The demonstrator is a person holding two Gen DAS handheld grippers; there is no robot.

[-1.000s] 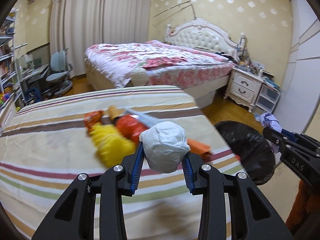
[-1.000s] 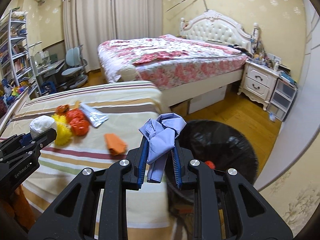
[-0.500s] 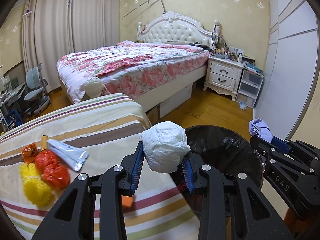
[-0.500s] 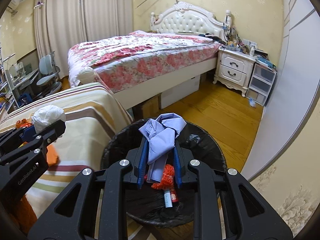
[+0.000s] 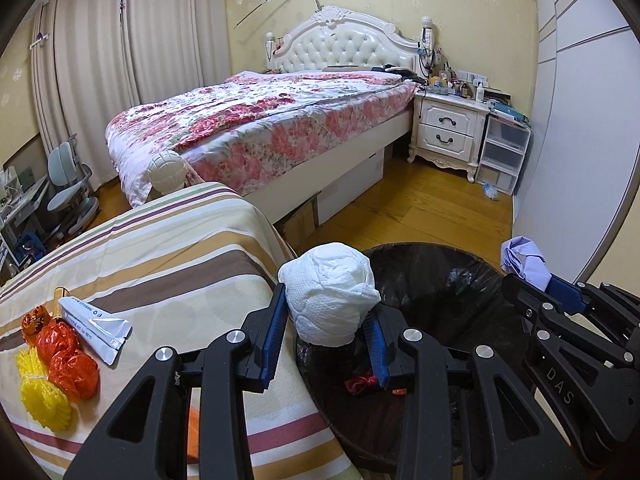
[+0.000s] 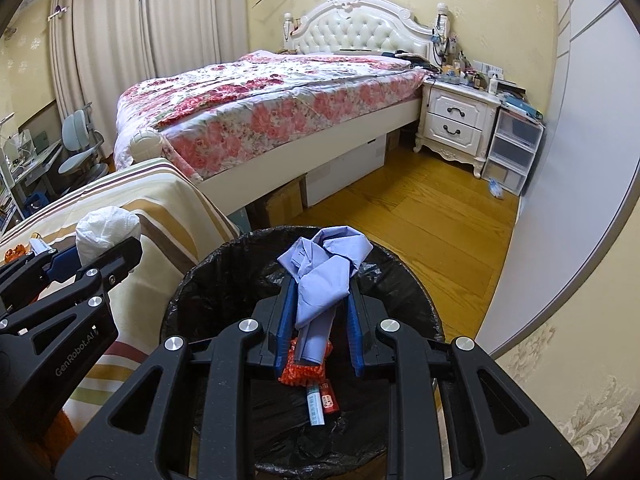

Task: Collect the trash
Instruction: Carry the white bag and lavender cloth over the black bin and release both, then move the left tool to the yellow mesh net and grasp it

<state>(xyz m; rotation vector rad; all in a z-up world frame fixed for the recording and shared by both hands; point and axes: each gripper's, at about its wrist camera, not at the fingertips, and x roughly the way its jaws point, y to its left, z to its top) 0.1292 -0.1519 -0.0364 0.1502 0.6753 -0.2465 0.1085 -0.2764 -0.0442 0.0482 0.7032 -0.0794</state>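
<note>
Bin (image 6: 400, 280) already holds some trash. Right claw (image 6: 320, 312) grasps blue paper (image 6: 324, 272) above it; left claw (image 5: 326, 328) grasps white wad (image 5: 330, 292) at its near rim. Wrappers (image 5: 68, 360) remain left on the striped bed (image 5: 168, 248).

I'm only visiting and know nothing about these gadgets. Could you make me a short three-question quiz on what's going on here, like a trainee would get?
1. True or false: the left tool grips a white crumpled wad.
2. What does the right tool hold: A) a yellow net, B) a crumpled blue paper, C) a toothpaste box?
3. What does the right tool hang over?

Key:
1. True.
2. B.
3. The black-lined trash bin, which already holds some litter.
</note>
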